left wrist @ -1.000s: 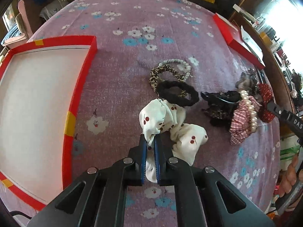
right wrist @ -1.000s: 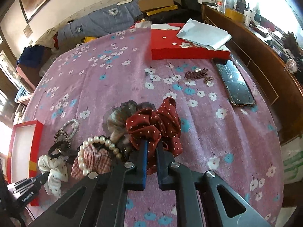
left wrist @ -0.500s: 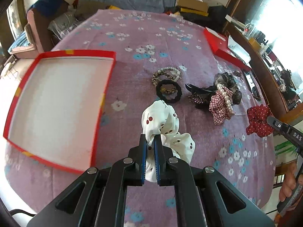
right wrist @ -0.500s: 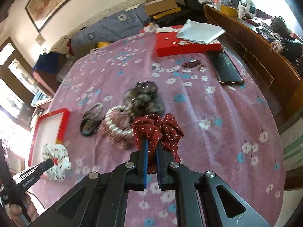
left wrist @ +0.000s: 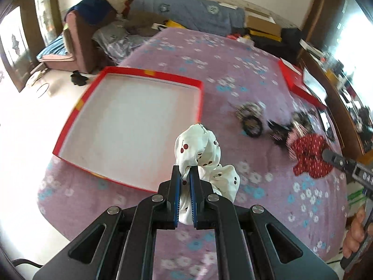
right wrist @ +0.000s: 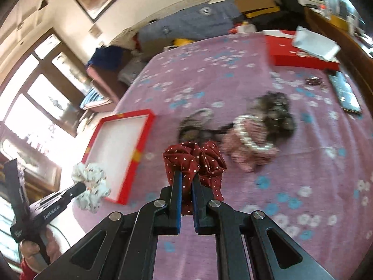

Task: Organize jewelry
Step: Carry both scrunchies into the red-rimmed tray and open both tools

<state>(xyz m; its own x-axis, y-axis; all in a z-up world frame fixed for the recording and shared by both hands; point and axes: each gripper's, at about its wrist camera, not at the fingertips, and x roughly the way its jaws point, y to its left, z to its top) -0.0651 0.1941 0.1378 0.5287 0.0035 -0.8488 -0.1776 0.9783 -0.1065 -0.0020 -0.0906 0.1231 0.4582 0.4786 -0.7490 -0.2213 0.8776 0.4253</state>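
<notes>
My left gripper (left wrist: 185,171) is shut on a white scrunchie with red dots (left wrist: 198,147) and holds it in the air, right of the open red box with a white floor (left wrist: 130,116). My right gripper (right wrist: 186,175) is shut on a dark red polka-dot scrunchie (right wrist: 195,156) and holds it above the purple floral cloth, right of the red box (right wrist: 121,149). The white scrunchie (right wrist: 91,186) and left gripper also show at the lower left of the right wrist view. The red scrunchie (left wrist: 307,151) shows at the right of the left wrist view.
A pile of hair ties and a pearl bracelet (right wrist: 247,133) lies on the purple cloth (right wrist: 303,163), also seen in the left wrist view (left wrist: 254,121). A red lid with paper (right wrist: 300,53) and a phone (right wrist: 345,93) lie at the far right.
Both grippers have lifted their scrunchies higher off the cloth and swung left toward the red box. The view is blurred by motion.
</notes>
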